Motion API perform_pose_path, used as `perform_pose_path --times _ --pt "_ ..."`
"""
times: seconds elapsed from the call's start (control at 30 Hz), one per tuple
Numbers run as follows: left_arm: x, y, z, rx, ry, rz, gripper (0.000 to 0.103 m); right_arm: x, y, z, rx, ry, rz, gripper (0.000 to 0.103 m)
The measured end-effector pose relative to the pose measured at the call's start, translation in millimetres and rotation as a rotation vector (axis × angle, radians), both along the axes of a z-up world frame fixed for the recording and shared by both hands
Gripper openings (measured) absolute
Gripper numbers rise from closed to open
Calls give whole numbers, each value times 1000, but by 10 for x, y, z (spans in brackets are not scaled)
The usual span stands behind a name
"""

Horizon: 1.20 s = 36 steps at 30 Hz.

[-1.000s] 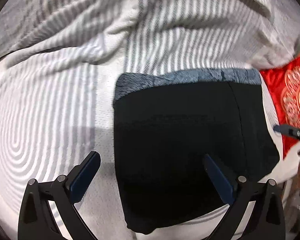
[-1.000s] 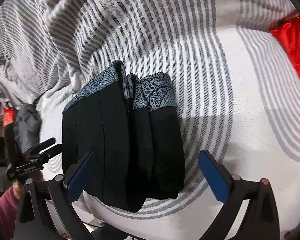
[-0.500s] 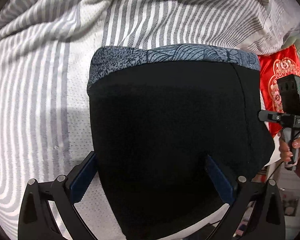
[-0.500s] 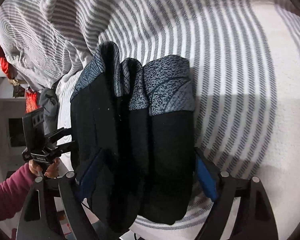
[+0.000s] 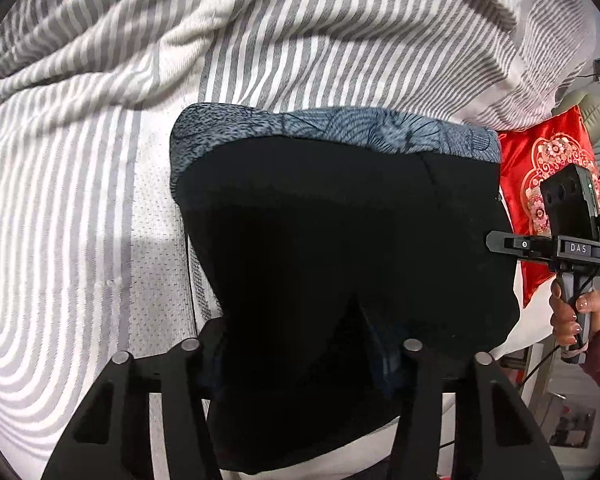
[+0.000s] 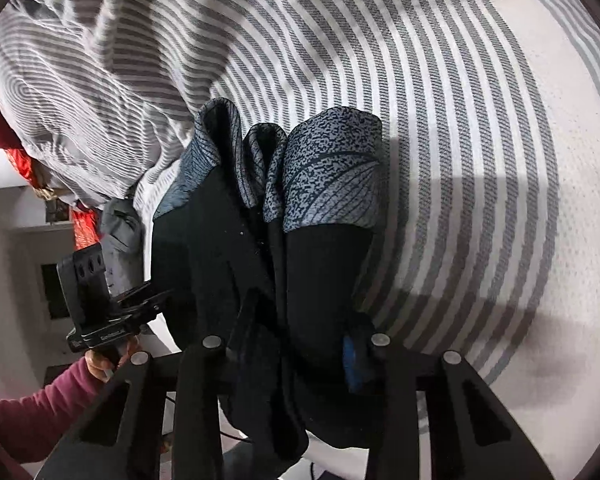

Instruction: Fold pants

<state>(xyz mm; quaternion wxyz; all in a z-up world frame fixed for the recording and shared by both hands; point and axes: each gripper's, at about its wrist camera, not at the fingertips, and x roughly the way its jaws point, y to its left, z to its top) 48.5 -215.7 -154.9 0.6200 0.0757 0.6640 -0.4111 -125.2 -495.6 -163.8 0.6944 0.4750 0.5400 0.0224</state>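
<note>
The pants (image 5: 340, 220) lie folded into a black bundle on the striped bed sheet (image 5: 80, 200), with the grey-blue patterned waistband (image 5: 340, 128) at the far end. My left gripper (image 5: 300, 344) is closing on the near edge, and the black cloth bunches up between its fingers. In the right wrist view the pants (image 6: 220, 248) show several folded layers side by side. My right gripper (image 6: 300, 336) is also closing on the near end, its blue pad (image 6: 350, 360) pressed against the fabric.
A rumpled striped blanket (image 5: 300, 20) is heaped at the far side of the bed. A red embroidered cushion (image 5: 540, 168) lies to the right of the pants. A hand in a maroon sleeve (image 6: 28, 412) holds the other gripper's handle. The bed's edge runs just below the pants.
Both grippers came in over the near end of the pants and their jaws went from wide open to pinching the cloth. The fabric now bunches between the fingers.
</note>
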Motion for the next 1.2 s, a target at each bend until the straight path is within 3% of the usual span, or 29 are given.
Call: perform_pose_path --times 0.4,0.67,0.8,0.87,0.97,1.03,1.1,1.17,1.2 --pt "-529 -93 326 17 -15 -23 54 -496 24 436 64 -50 3 34" --pt "-920 -118 241 76 -35 27 54 -947 74 240 88 6 -15 34" --pt "-919 -129 170 84 -61 79 56 -1067 37 50 88 23 -49 37" --pt "-929 -171 179 111 -100 93 68 -1069 23 19 64 43 -55 44" --pt "-942 -159 210 153 -140 96 70 -1058 52 45 23 74 -59 52" --pt "-965 -183 281 186 -181 95 70 -1074 45 94 -14 102 -81 66" --pt "-943 -146 346 213 -230 82 72 -1128 20 196 -72 115 -113 71" --pt "-956 -183 428 223 -274 75 97 -1150 26 369 -151 117 -130 72" --pt "-958 -197 477 226 -298 70 99 -1146 45 487 -192 103 -136 72"
